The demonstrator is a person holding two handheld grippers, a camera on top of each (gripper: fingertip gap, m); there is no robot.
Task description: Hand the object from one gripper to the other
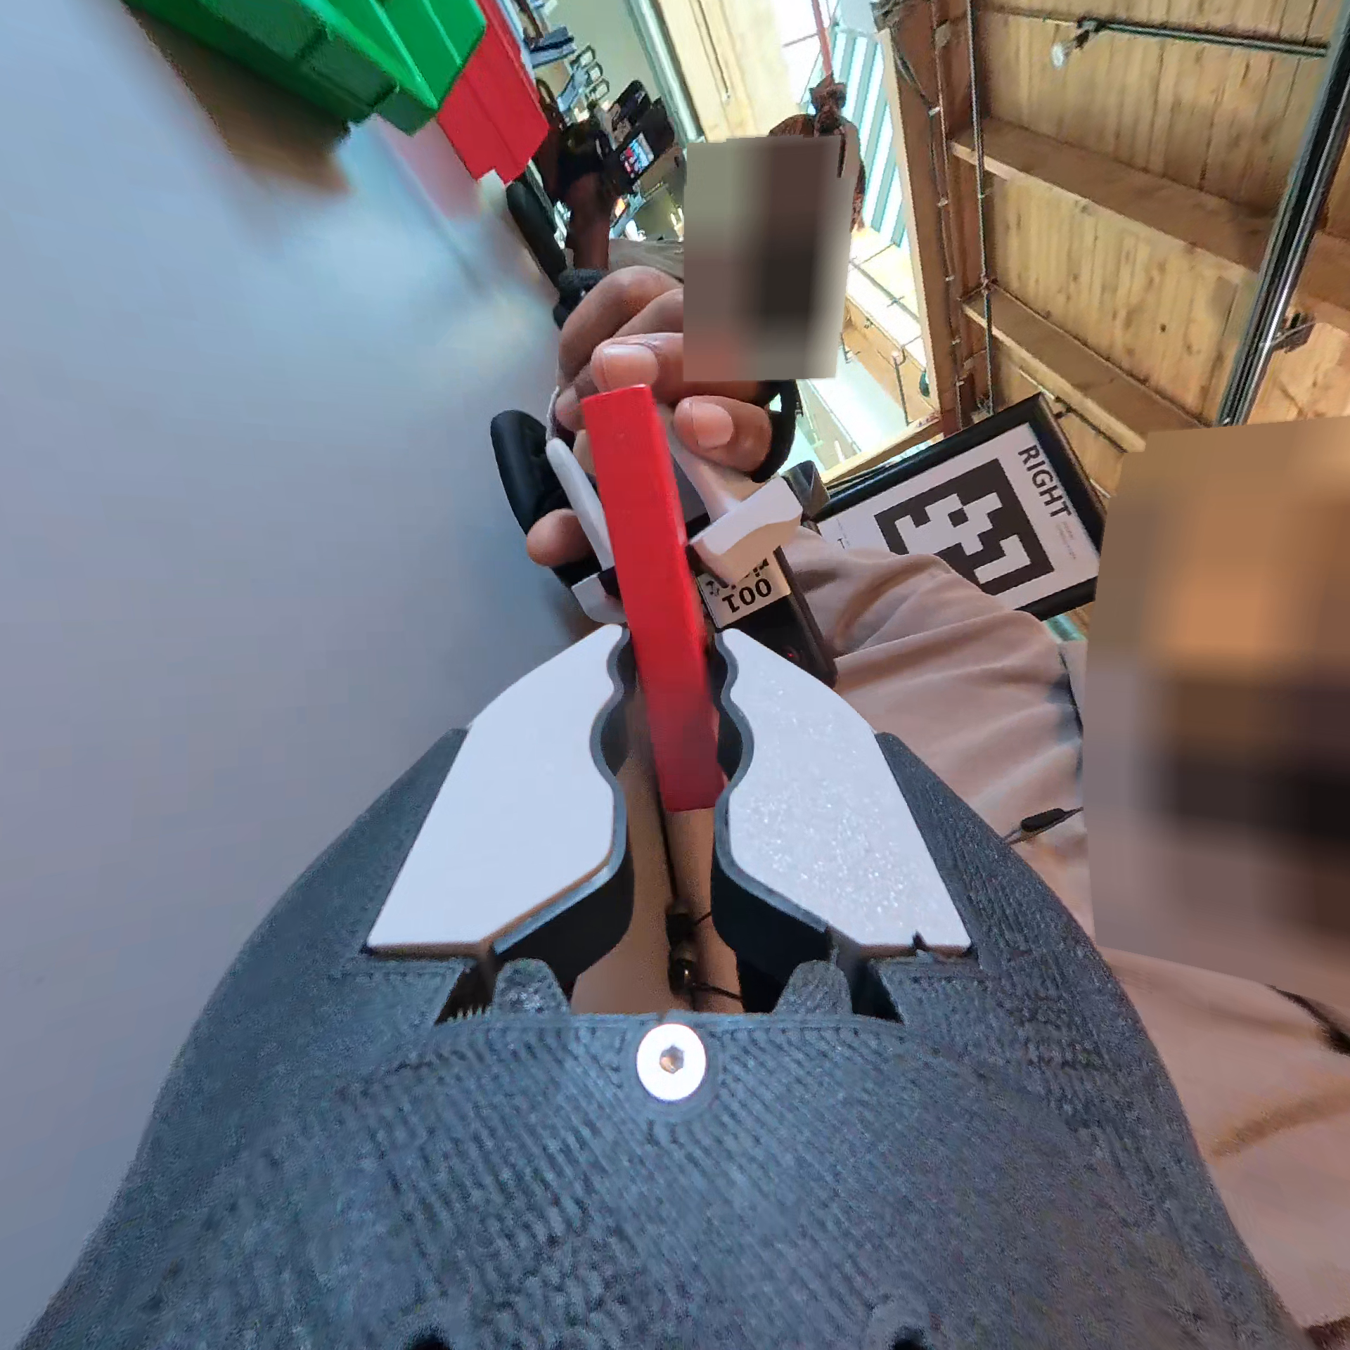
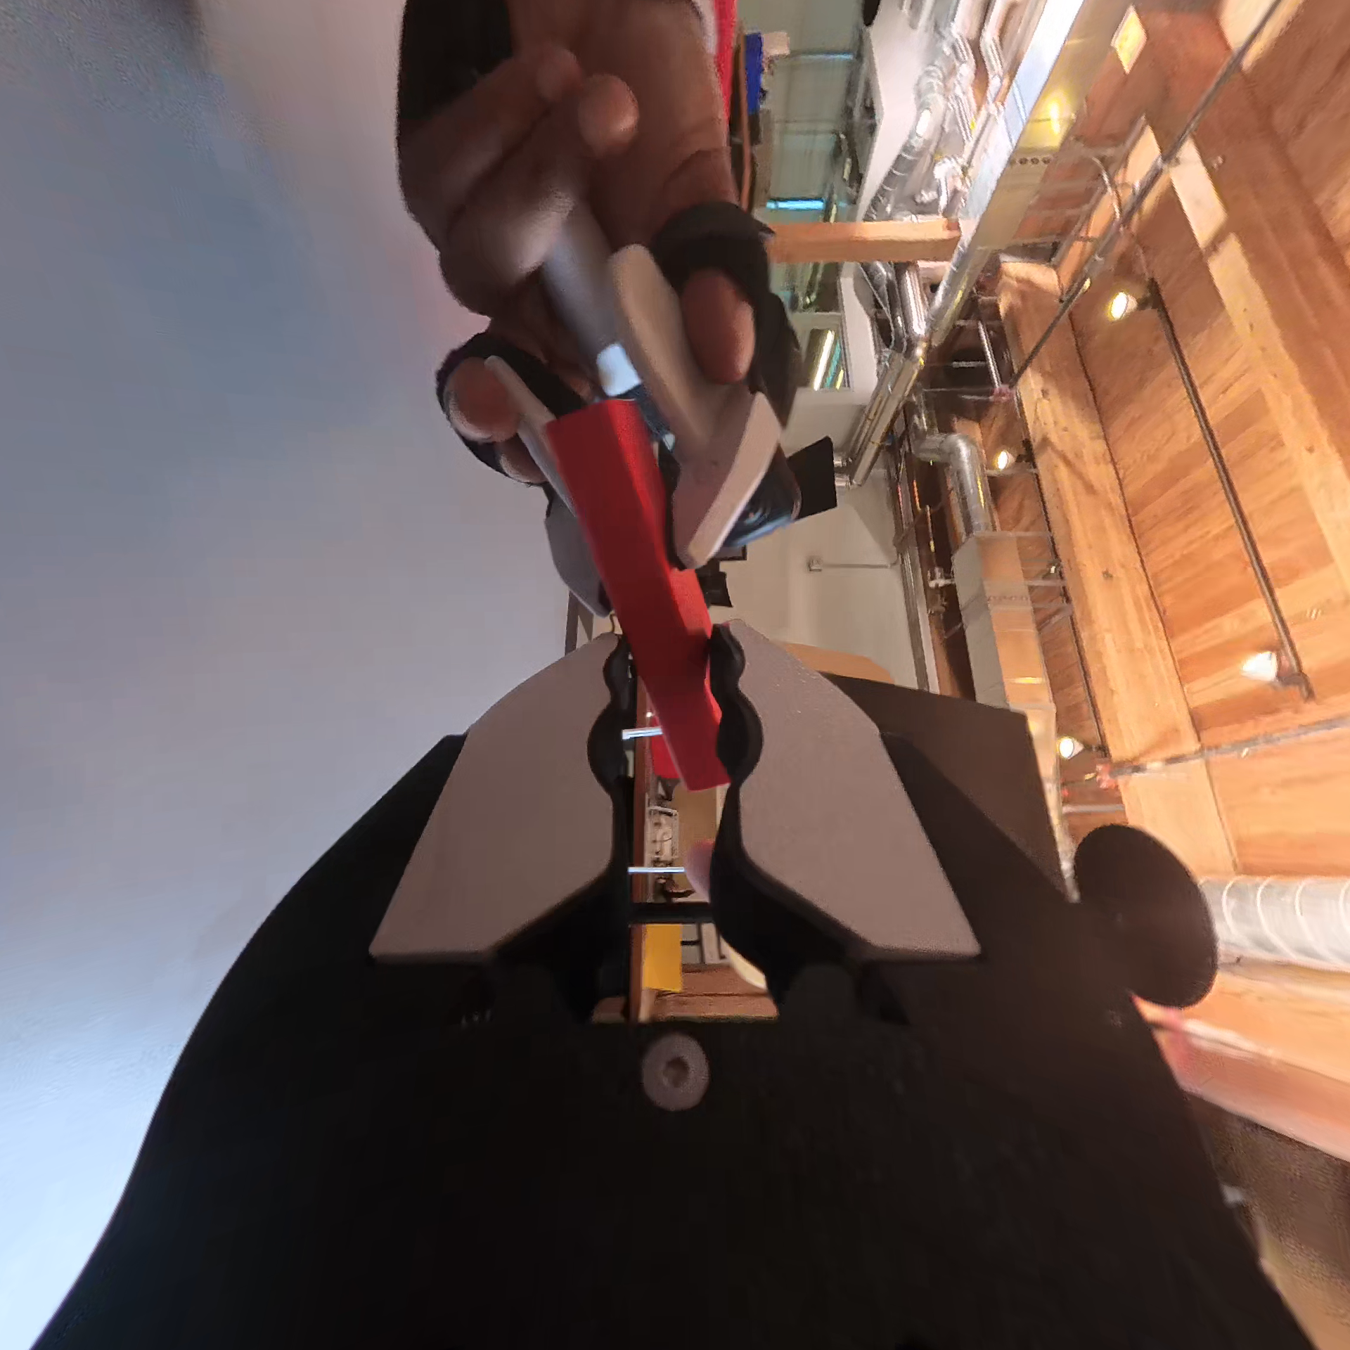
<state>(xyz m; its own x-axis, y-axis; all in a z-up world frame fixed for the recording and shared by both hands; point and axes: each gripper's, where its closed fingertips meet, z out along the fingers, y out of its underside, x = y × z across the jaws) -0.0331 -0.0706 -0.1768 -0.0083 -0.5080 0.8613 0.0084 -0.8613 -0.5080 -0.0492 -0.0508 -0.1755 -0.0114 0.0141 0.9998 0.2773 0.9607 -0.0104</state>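
A long red block (image 1: 650,570) hangs in the air between my two grippers, which face each other. My left gripper (image 1: 672,643) is closed around one end of it. Its right finger (image 1: 803,789) presses the block and a thin slit shows at its left finger. My right gripper (image 2: 666,646) is closed around the other end of the red block (image 2: 635,570), which lies skewed against its right finger (image 2: 803,789). Each view shows the other gripper farther off, the right gripper (image 1: 661,577) and the left gripper (image 2: 643,562), gripping the block's far end, with a hand behind it.
Both views are rolled sideways. The grey tabletop (image 1: 219,511) fills the left side, with green bins (image 1: 329,51) and a red bin (image 1: 489,117) at its far edge. A person's beige sleeve (image 1: 950,657) and a black-and-white marker board (image 1: 971,526) lie to the right.
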